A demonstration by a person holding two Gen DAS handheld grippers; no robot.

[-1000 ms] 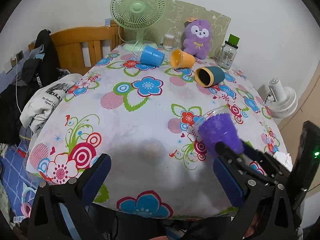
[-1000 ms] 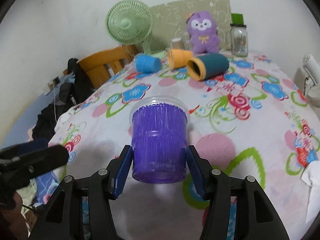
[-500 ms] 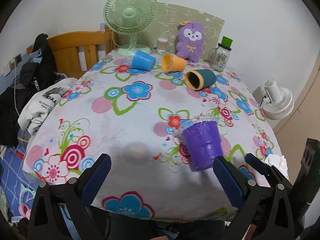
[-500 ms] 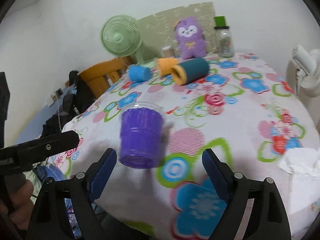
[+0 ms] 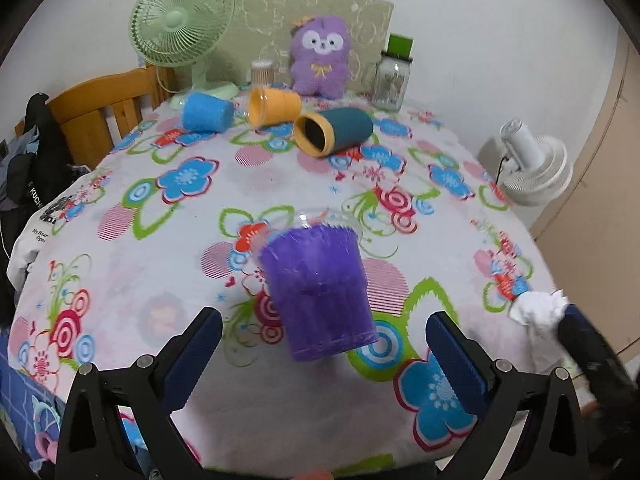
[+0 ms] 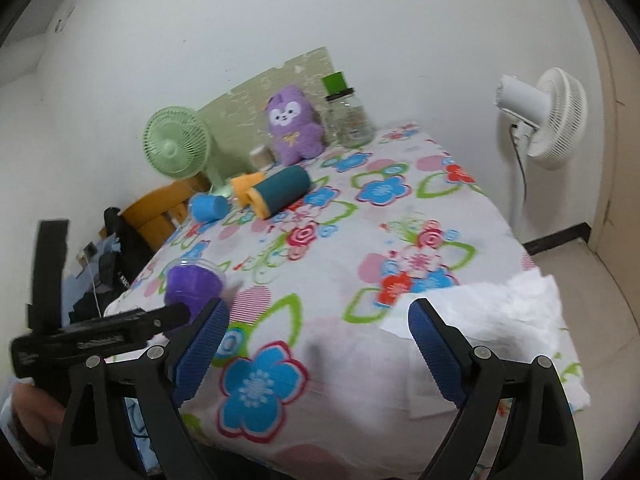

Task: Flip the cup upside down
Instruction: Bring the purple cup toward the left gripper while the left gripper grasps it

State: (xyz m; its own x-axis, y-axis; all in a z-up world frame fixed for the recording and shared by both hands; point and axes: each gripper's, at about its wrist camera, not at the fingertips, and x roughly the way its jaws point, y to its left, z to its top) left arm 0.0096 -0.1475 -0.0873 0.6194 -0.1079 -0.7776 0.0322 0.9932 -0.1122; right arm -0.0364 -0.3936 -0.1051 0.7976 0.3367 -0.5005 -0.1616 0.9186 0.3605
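Note:
A purple cup (image 5: 318, 292) with a clear rim stands on the floral tablecloth (image 5: 172, 272), rim away from me, its base toward my left gripper (image 5: 320, 344). The left gripper is open, its blue pads either side of the cup and apart from it. My right gripper (image 6: 318, 336) is open and empty at the table's right front, well right of the purple cup, which also shows in the right wrist view (image 6: 192, 280). A blue cup (image 5: 206, 112), an orange cup (image 5: 274, 105) and a teal cup (image 5: 334, 130) lie on their sides at the back.
A green fan (image 5: 180, 36), a purple plush toy (image 5: 320, 62), a glass jar (image 5: 390, 80) and a small container (image 5: 262, 72) stand along the back. Crumpled white tissue (image 6: 500, 312) lies at the right front edge. A white fan (image 6: 548, 116) stands beside the table; a wooden chair (image 5: 104, 112) at left.
My right gripper opened, let go of the purple cup and pulled away to the right. My left gripper moved in until its open pads flank the cup.

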